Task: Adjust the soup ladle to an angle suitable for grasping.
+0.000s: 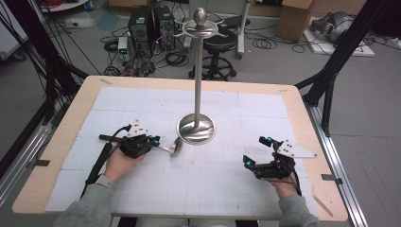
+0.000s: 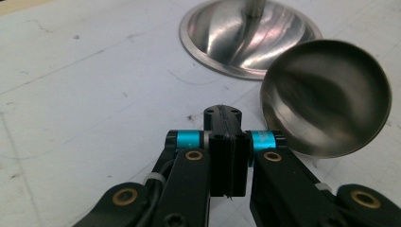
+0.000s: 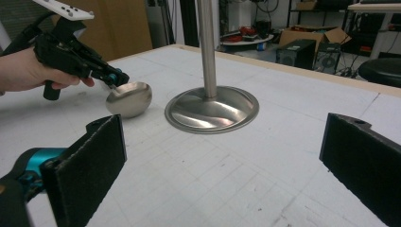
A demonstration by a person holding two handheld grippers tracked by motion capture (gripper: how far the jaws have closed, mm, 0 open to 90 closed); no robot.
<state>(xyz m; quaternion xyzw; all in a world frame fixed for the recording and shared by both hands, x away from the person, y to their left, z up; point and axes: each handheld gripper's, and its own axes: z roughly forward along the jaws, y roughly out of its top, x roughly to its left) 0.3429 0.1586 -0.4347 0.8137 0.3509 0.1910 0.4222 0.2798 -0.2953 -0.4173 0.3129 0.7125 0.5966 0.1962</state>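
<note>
Ladle (image 1: 174,148) lies roughly level, bowl toward the stand base (image 1: 196,128), handle clamped in the left gripper's (image 1: 152,141) closed jaws.

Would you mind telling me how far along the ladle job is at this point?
Done: the left gripper is shut on the ladle, lifted beside the stand. In hand: carrying it towards that stand's base. Left, probably: hanging it on the hooks at the top; none carries anything. The right gripper waits open.

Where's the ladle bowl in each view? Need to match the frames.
High view: ladle bowl left of centre, by the left gripper.
Left gripper view: right of centre.
Right gripper view: upper left.
Shared landmark: stand base beside it.
</note>
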